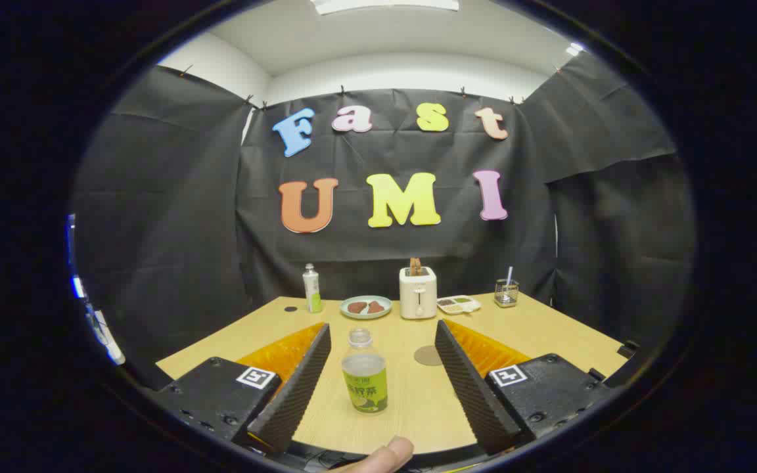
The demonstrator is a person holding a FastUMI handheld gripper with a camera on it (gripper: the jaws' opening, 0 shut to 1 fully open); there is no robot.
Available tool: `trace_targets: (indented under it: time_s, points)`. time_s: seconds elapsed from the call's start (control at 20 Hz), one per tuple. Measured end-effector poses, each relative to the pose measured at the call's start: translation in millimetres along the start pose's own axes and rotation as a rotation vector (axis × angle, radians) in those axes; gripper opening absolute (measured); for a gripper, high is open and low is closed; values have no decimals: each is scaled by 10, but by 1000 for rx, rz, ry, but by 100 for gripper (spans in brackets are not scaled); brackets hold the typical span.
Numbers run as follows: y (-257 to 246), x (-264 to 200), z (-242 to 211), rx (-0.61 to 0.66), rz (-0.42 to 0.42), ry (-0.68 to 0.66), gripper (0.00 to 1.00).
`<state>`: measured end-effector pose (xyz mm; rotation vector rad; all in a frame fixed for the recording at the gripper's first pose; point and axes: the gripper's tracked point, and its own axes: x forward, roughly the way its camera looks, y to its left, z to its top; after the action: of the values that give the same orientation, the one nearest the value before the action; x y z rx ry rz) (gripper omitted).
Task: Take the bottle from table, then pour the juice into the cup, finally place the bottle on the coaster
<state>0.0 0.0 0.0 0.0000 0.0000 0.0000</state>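
Small dark round object (290, 308): flat on the light wooden table (549, 335), far left, beside the far bottle.
Far white bottle with green label (312, 288): upright, capped, near the booth wall.
Gripper (382, 341): fingers spread wide apart, touching nothing.
Left finger (296, 387): just left of the near bottle, a gap between.
Clear plastic bottle with green label (365, 372): the task's bottle; upright on the table between the fingers, nearer the left one, cap off, free of both.
Pale green plate (366, 307): beyond the fingers, two brown pieces on it.
Fingertip (385, 456): a person's, lowest in view, nearer than the bottle.
Cream toaster (418, 293): brown slice standing in its slot.
Round tan coaster (428, 355): flat, bare, touching the right finger's inner edge in view.
White sectioned tray (458, 304): right of toaster.
Wire mesh holder (506, 293): far right, a thin pale stick inside.
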Motion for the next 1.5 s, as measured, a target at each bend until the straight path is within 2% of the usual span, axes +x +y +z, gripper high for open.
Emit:
trace_targets:
  time_s: [0.85,1.15,1.4,1.5]
  points:
    - [293,220,-103,-28,26,5,100]
    - [405,434,-300,-33,50,28,100]
    - [361,766,-585,-56,9,77,100]
    - [424,862,-697,-30,47,100,100]
